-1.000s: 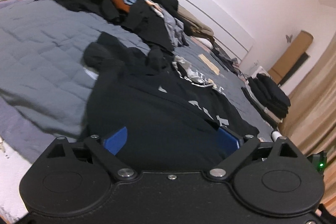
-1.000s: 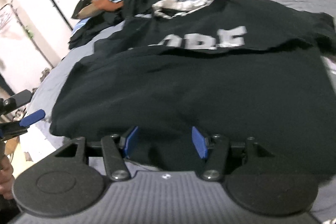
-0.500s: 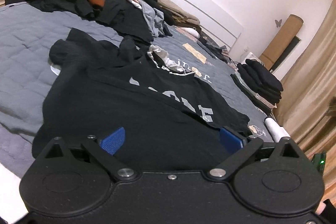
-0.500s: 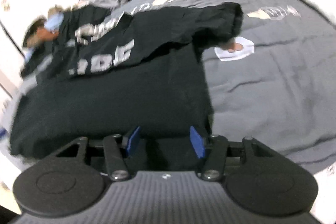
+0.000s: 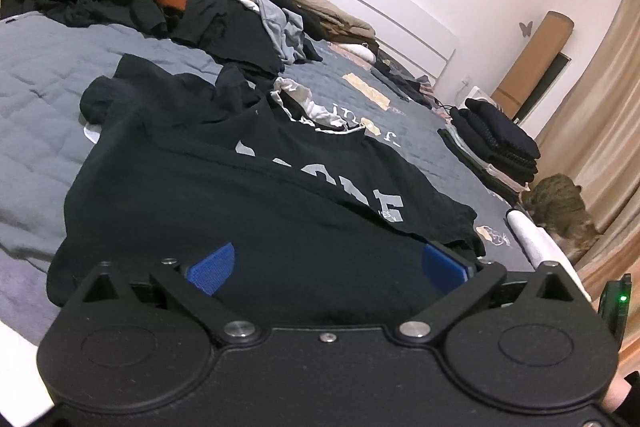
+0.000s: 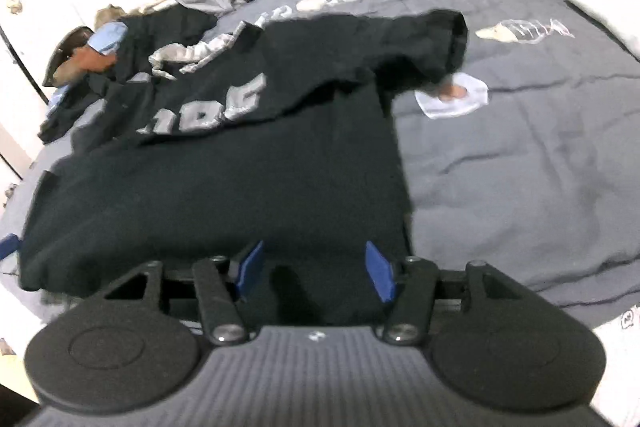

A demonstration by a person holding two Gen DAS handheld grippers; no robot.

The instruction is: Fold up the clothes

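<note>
One black T-shirt [image 5: 248, 227] with grey block lettering is spread on the grey quilted bed [image 5: 44, 95], its lower half lying flat toward the cameras and its upper part folded over so that the letters are seen. In the right wrist view the same T-shirt [image 6: 224, 187] fills the middle, with one sleeve reaching toward 1 o'clock.

The left gripper [image 5: 328, 267] is held over the near hem; its two blue fingers [image 5: 212, 269] are spread wide and are opening further, with cloth seen between them but not pressed by either pad. The right gripper [image 6: 316, 273] is placed over the hem near the shirt's right edge; its two blue fingers [image 6: 378, 273] stand partly apart and are opening, with black fabric seen between them but not pinched.

One heap of unfolded clothes [image 5: 224, 19] is seen at 11 o'clock in the left wrist view, along the far side of the bed. One stack of folded dark garments [image 5: 496, 143] lies at 3 o'clock, near the bed's edge, and one tabby cat [image 5: 560, 211] is seen just beyond it, beside the beige curtain [image 5: 608, 131]. One white printed patch [image 6: 452, 99] on the quilt is partly covered by the sleeve.
</note>
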